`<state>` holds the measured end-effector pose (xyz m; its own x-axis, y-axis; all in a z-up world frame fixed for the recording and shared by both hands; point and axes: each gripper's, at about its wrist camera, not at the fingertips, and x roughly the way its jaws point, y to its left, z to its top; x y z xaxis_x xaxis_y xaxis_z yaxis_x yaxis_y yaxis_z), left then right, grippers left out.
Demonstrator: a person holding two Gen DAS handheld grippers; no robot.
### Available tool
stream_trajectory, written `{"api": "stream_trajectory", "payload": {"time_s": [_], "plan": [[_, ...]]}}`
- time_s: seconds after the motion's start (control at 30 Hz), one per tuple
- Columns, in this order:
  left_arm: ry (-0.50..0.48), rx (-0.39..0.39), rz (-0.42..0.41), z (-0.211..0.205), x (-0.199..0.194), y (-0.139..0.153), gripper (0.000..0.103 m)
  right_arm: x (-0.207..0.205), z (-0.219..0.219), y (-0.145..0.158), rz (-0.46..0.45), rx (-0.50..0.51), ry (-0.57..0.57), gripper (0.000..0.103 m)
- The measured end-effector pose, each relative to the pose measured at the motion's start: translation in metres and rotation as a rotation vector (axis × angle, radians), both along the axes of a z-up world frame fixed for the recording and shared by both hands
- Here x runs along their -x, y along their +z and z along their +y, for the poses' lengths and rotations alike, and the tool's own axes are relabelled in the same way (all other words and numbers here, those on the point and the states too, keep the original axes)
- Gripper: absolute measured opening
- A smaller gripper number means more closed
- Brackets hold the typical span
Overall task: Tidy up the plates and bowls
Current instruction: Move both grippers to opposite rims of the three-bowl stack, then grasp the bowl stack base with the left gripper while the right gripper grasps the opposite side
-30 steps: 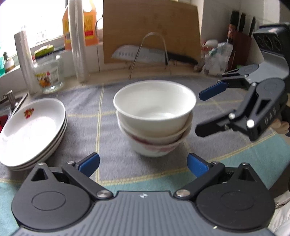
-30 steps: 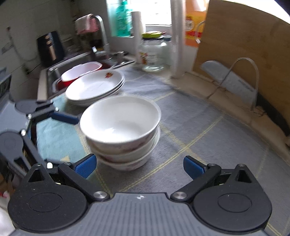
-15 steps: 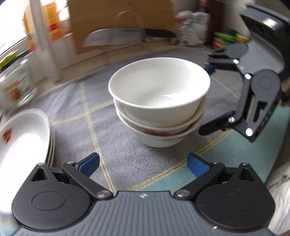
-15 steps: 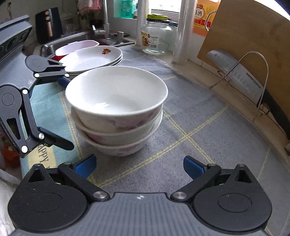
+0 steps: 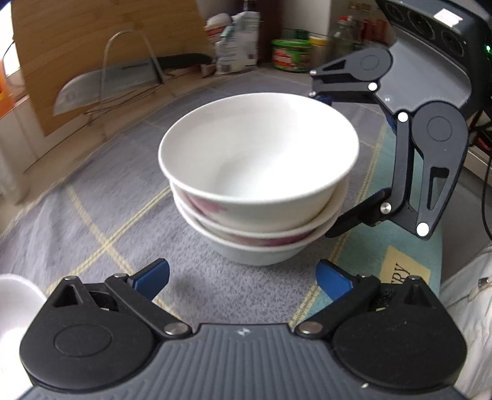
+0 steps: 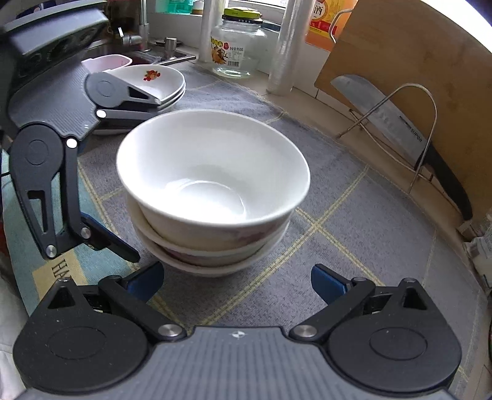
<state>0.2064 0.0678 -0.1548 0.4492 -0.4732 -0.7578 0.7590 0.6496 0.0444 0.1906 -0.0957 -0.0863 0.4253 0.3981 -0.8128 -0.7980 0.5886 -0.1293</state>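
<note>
My left gripper (image 5: pixel 243 277) and my right gripper (image 6: pixel 235 281) both stood wide apart at the tips, grasping nothing, each aimed at the stack of bowls (image 5: pixel 259 184) from its own side. I counted three white bowls nested together, sitting on the grey mat (image 6: pixel 353 215) with yellow grid lines; the lower two carried a reddish pattern on their outer walls.

Only the right wrist camera gave me the stack of plates (image 6: pixel 160 81), set beyond the bowls near the sink, the top one with a small red flower print. I could not count the plates surely; two or three rims showed, partly hidden by the left gripper's body. In the left view just a white edge of them (image 5: pixel 15 307) showed at the lower left. That same right view held one glass jar (image 6: pixel 238 46) with a green lid and a fruit label whose print was too small for me to read, an orange bottle (image 6: pixel 324 18) with Chinese characters, and a cleaver (image 6: pixel 387 120) in a wire stand, its blade marked "SUPOR".

The left view alone showed me a green-lidded tub (image 5: pixel 290 55) and one white bag (image 5: pixel 236 40) at the back of the counter, their labels blurred. It also showed the cleaver against the wooden cutting board (image 5: pixel 92 40). Both views caught the teal mat (image 5: pixel 369 255) with a yellow patch: I read "RY" from the left and "HA" from the right.
</note>
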Motion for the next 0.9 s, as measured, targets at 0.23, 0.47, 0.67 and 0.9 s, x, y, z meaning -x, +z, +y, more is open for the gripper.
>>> {"api": "stream_trajectory", "payload": {"time_s": [0.23,0.47,0.67,0.9], "plan": [[-0.098,-0.03,0.009,-0.005,-0.013,0.004,0.096,-0.004,0.002,0.001,0.026,-0.011,0.105,0.103],[-0.15,-0.003,0.041,-0.001,-0.021,0.01,0.092,-0.012,0.009,0.0,0.07,-0.004,0.201,0.093],[-0.167,-0.016,0.064,-0.006,-0.029,0.01,0.084,-0.017,0.008,0.003,0.095,-0.012,0.239,0.087],[-0.195,-0.025,0.08,-0.012,-0.035,0.012,0.084,-0.022,0.006,0.002,0.128,-0.031,0.263,0.086]]}}
